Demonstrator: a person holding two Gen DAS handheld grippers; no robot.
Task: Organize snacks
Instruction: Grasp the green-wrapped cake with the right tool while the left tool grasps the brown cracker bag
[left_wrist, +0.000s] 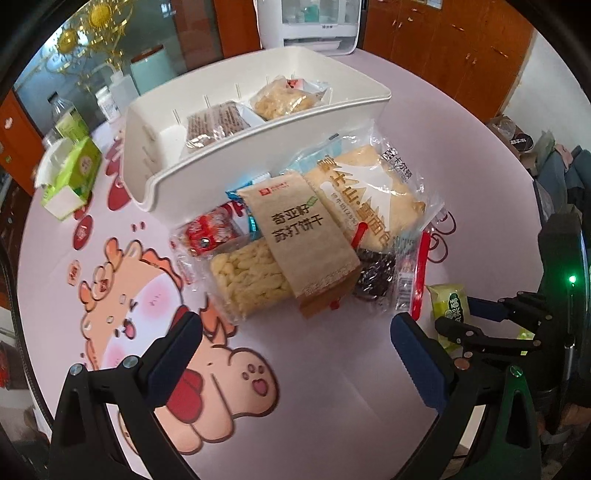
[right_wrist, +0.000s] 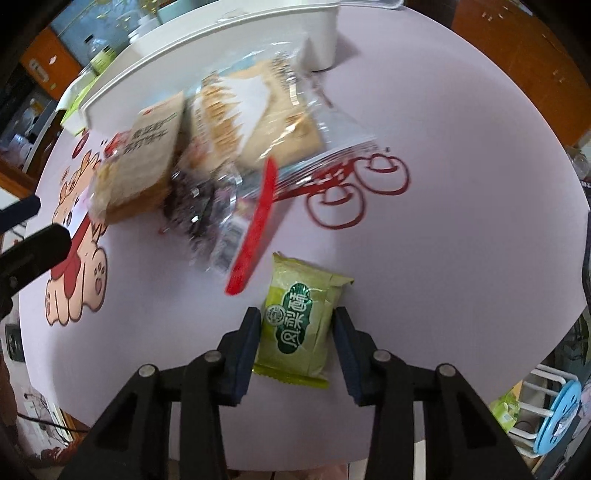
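Note:
A pile of snack packets lies on the table: a brown cracker packet (left_wrist: 306, 243), a clear bread bag (left_wrist: 369, 192), a yellow puffed bar (left_wrist: 247, 277), a red packet (left_wrist: 210, 230) and a dark snack (left_wrist: 375, 275). A white divided bin (left_wrist: 155, 177) behind it holds two packets. My left gripper (left_wrist: 295, 350) is open and empty in front of the pile. My right gripper (right_wrist: 297, 334) straddles a green pastry packet (right_wrist: 301, 314) on the table, its pads close to the packet's sides; a small gap shows on the right. The right gripper also shows in the left wrist view (left_wrist: 461, 317).
A green tissue box (left_wrist: 70, 177), bottles (left_wrist: 66, 118) and a teal canister (left_wrist: 151, 70) stand at the table's far left. A white appliance (left_wrist: 306, 22) stands behind the bin. The tablecloth (left_wrist: 332, 406) has cartoon prints. A blue rack (right_wrist: 554, 413) sits off the table at right.

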